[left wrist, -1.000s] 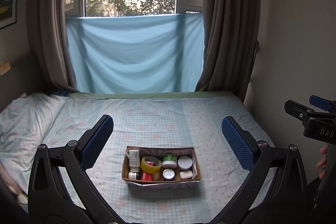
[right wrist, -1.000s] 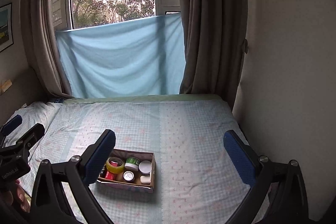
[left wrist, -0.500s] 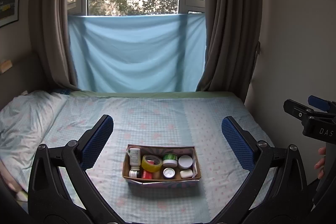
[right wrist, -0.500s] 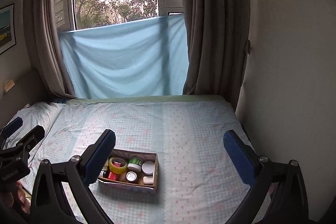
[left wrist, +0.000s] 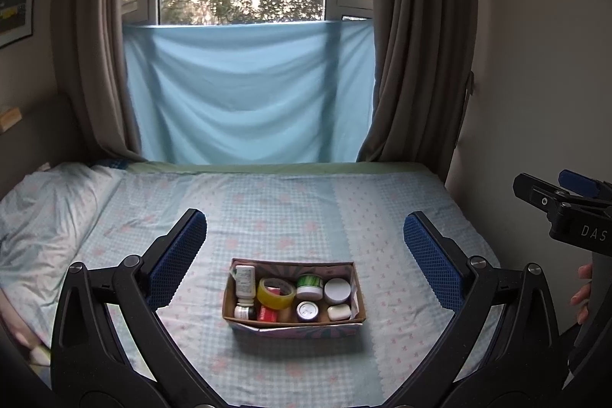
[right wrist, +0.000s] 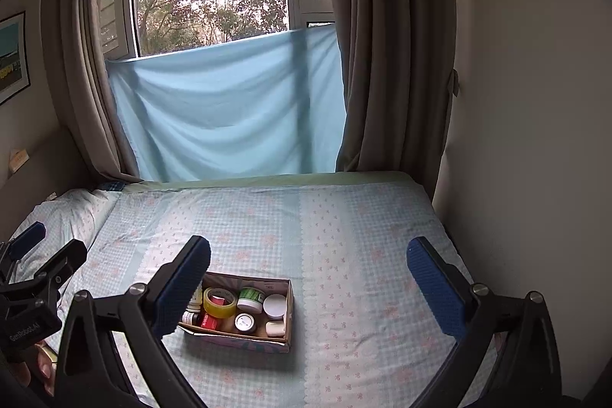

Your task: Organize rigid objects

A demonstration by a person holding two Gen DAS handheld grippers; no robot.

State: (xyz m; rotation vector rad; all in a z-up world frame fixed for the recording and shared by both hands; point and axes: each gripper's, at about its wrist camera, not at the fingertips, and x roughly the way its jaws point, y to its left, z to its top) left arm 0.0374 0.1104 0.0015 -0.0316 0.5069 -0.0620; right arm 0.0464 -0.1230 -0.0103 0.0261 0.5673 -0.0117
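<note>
A cardboard box (left wrist: 244, 320) sits on the bed near its front edge. It holds a white bottle (left wrist: 244, 281), a yellow tape roll (left wrist: 276, 292), a green-lidded jar (left wrist: 309, 286), a white-lidded jar (left wrist: 337, 291), a small tin (left wrist: 307, 311), a white soap-like block (left wrist: 339, 312) and a red pack (left wrist: 268, 313). The box also shows in the right wrist view (right wrist: 285, 339). My left gripper (left wrist: 304, 236) is open and empty, above and short of the box. My right gripper (right wrist: 308, 262) is open and empty, to the right of the box.
The bed (left wrist: 267, 201) has a blue checked sheet, with a pillow (left wrist: 42, 201) at the left. A wall (right wrist: 535, 140) runs along the bed's right side. Curtains and a blue cloth (left wrist: 248, 94) hang at the far end by the window.
Both grippers have drifted slightly; the view has shifted a little, and the box sits a bit more to the right in the right wrist view. Nothing was grasped or released.
</note>
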